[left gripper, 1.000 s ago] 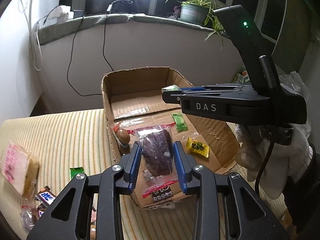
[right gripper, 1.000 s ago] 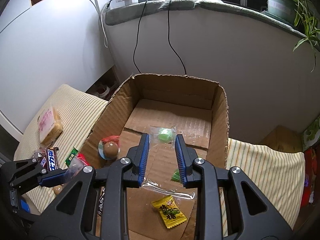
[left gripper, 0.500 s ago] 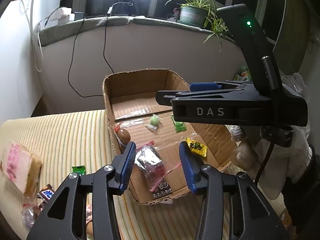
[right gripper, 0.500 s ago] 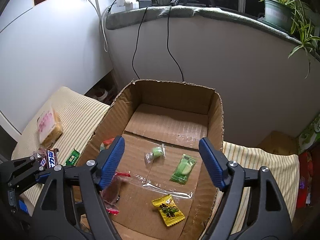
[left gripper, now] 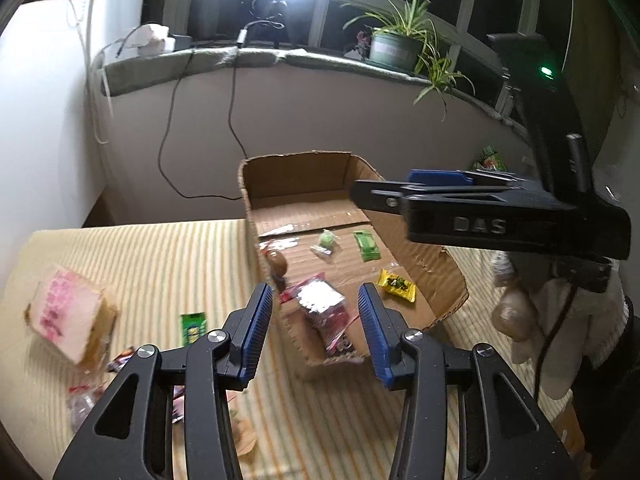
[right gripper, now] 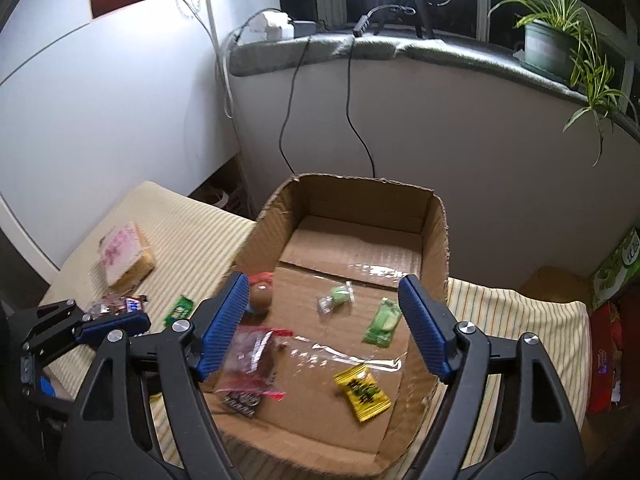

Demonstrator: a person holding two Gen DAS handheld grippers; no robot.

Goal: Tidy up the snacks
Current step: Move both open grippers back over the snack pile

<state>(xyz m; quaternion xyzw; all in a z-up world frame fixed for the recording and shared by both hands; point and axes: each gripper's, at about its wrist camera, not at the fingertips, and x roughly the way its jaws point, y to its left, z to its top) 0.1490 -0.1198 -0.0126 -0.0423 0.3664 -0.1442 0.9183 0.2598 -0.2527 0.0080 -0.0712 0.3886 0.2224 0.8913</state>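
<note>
An open cardboard box sits on a striped cloth. Inside lie a clear red-edged packet of dark snack, a brown egg-shaped snack, a small green candy, a green packet and a yellow candy. My left gripper is open and empty, just short of the box's near-left corner. My right gripper is wide open and empty above the box; it also shows in the left wrist view.
On the cloth left of the box lie a pink-wrapped cake, a green candy, a chocolate bar and more wrapped snacks. A wall with cables and a plant on the sill stand behind.
My left gripper opened and let the dark snack packet fall into the box, then drew back. My right gripper opened, dropping the small green candy into the box, and rose.
</note>
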